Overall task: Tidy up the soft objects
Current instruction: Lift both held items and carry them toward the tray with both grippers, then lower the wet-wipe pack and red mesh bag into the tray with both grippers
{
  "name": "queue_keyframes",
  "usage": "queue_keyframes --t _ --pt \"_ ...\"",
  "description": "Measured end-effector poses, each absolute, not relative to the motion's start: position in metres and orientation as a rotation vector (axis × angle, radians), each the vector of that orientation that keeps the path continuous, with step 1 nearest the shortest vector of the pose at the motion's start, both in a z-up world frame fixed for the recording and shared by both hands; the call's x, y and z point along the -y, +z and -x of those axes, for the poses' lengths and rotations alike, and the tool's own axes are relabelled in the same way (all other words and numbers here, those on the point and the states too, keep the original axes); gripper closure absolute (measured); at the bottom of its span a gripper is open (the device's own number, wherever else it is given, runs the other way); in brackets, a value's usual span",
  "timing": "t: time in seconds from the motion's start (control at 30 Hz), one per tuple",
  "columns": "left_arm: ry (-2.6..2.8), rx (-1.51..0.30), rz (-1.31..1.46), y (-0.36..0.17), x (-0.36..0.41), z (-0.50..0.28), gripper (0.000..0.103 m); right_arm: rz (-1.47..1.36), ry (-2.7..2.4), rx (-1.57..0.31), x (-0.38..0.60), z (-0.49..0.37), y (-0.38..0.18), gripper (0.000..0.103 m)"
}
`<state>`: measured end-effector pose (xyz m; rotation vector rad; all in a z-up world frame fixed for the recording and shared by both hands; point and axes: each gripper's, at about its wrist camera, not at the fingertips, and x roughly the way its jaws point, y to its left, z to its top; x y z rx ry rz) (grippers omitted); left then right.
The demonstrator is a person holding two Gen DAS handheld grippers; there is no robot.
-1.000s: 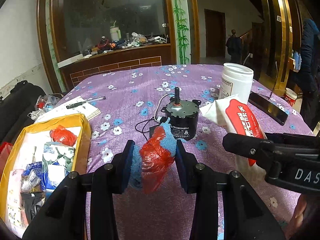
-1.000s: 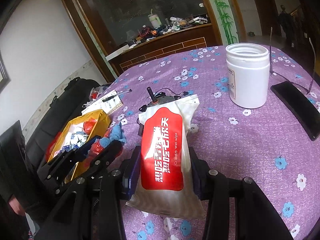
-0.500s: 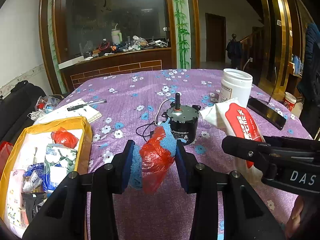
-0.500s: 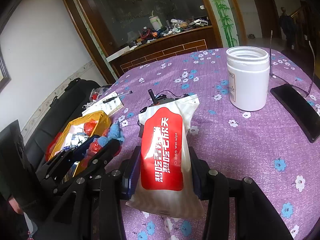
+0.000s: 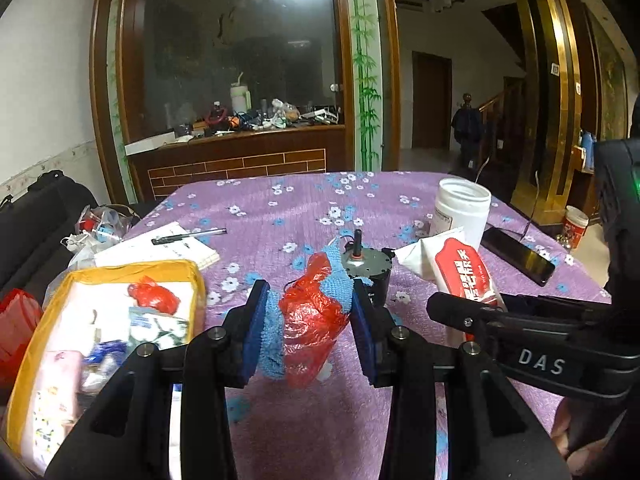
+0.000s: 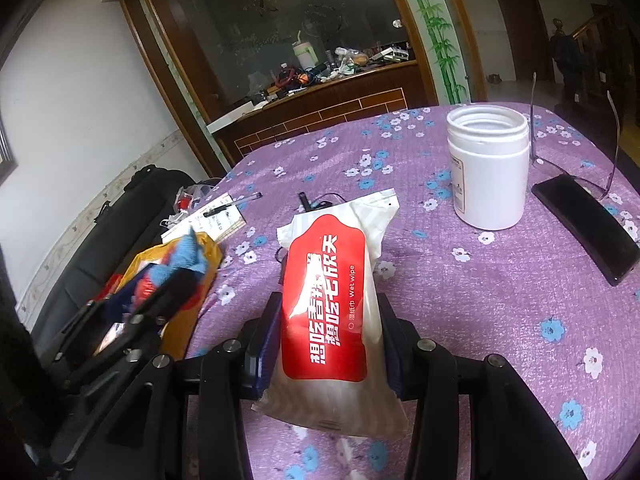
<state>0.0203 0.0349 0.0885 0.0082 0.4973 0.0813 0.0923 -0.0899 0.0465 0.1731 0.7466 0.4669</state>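
Note:
My left gripper point(image 5: 307, 320) is shut on a red plastic bag point(image 5: 310, 316) bundled with a blue knit cloth point(image 5: 272, 332), held above the purple flowered tablecloth point(image 5: 280, 208). It also shows in the right wrist view point(image 6: 160, 280), over the yellow-rimmed pouch point(image 6: 210, 254). My right gripper point(image 6: 328, 344) is shut on a white and red wet wipe pack point(image 6: 332, 304), lifted off the table; the pack also shows in the left wrist view point(image 5: 460, 268). The open yellow-rimmed pouch point(image 5: 192, 276) at left holds several soft items.
A small grey motor point(image 5: 366, 266) with wires stands behind the left gripper. A white open jar point(image 6: 488, 168), a black phone point(image 6: 584, 224), glasses point(image 6: 612, 152), and a notepad with pen point(image 5: 188, 236) lie on the table. A black bag point(image 5: 44, 208) sits at left.
Both grippers have risen with their loads; the left gripper has shifted left toward the pouch. The table looks lower in both views.

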Motion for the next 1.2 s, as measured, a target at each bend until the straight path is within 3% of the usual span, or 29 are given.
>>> queue_keyframes --t 0.47,1.2 --pt "0.212 -0.499 0.07 0.101 -0.115 0.012 0.065 -0.101 0.622 -0.748 0.004 -0.064 0.064 0.058" --pt "0.363 -0.582 0.211 0.062 -0.211 0.027 0.065 0.016 0.75 -0.793 -0.105 -0.07 0.066 0.058"
